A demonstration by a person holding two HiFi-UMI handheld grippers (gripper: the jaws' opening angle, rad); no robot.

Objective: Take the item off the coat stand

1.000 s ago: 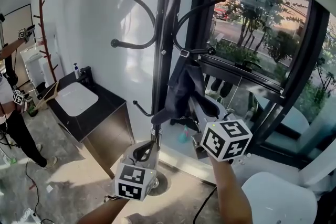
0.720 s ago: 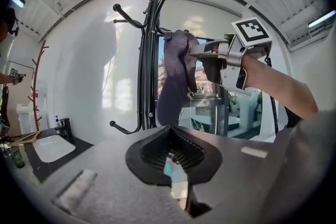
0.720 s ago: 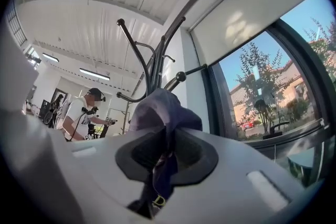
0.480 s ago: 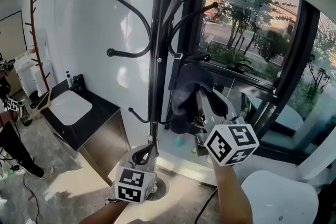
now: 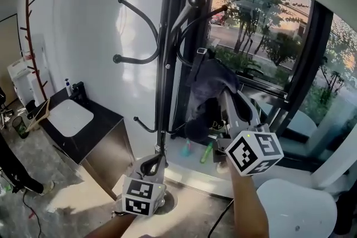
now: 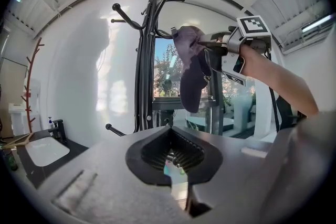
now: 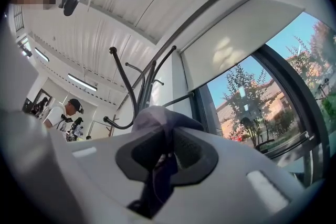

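Note:
The black coat stand (image 5: 165,64) rises in front of me, its curved hooks spreading left and right. A dark cap (image 5: 207,89) hangs just right of the pole, pinched in my right gripper (image 5: 224,100), which reaches up from below. In the right gripper view the cloth (image 7: 157,119) bunches between the jaws of the gripper (image 7: 167,152) and trails down. From the left gripper view the cap (image 6: 190,65) dangles beside a hook; whether its strap is free of the hook I cannot tell. My left gripper (image 5: 155,161) sits low by the pole, shut and holding nothing (image 6: 172,157).
A black counter with a white sink (image 5: 72,117) stands left against the white wall. A large dark-framed window (image 5: 262,36) fills the right, with small bottles (image 5: 206,151) on its sill. A white seat (image 5: 295,209) is at lower right. A wooden stand (image 5: 30,36) is far left.
The right gripper has lifted the cap up and a little to the right, away from the lower hook. The left gripper has stayed low by the pole.

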